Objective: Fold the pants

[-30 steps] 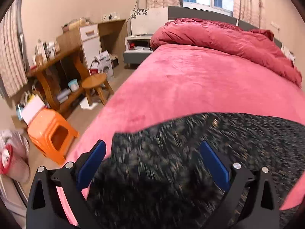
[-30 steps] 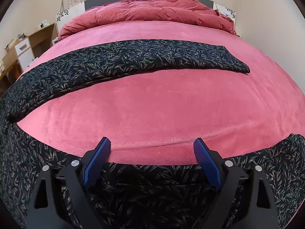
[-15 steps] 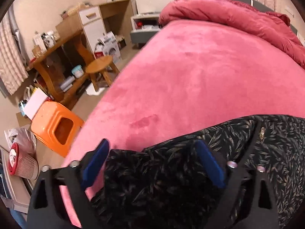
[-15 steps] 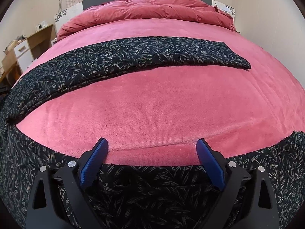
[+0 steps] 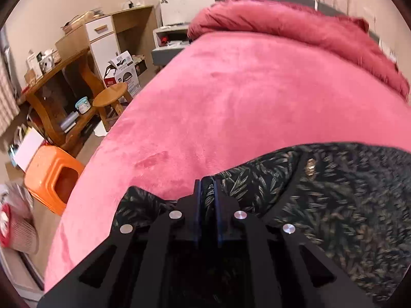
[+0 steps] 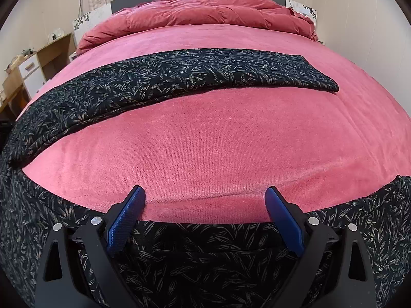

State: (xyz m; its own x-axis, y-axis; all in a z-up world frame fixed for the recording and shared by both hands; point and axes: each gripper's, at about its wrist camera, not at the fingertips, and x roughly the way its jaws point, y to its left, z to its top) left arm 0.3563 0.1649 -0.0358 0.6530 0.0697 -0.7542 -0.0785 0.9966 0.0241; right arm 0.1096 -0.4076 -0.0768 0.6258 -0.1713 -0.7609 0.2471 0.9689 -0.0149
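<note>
Black pants with a leaf print (image 6: 192,74) lie spread across the pink bed (image 6: 218,141), one leg stretching far across and the other leg (image 6: 205,256) along the near edge. My right gripper (image 6: 204,190) hovers open over that near leg, nothing between its blue pads. In the left wrist view the waist end of the pants (image 5: 334,205) lies at the bed's left side. My left gripper (image 5: 206,179) has its jaws closing on the fabric's edge, with a pinch of cloth pressed between the pads.
A bunched red duvet (image 5: 295,23) sits at the head of the bed. Beside the bed's left edge stand an orange plastic stool (image 5: 51,177), a round wooden stool (image 5: 110,95), a cluttered wooden desk (image 5: 51,77) and a red-rimmed basket (image 5: 12,225).
The left gripper sank toward the pants' edge and its jaws went from wide open to clamped on the cloth. The right gripper held still and stayed open.
</note>
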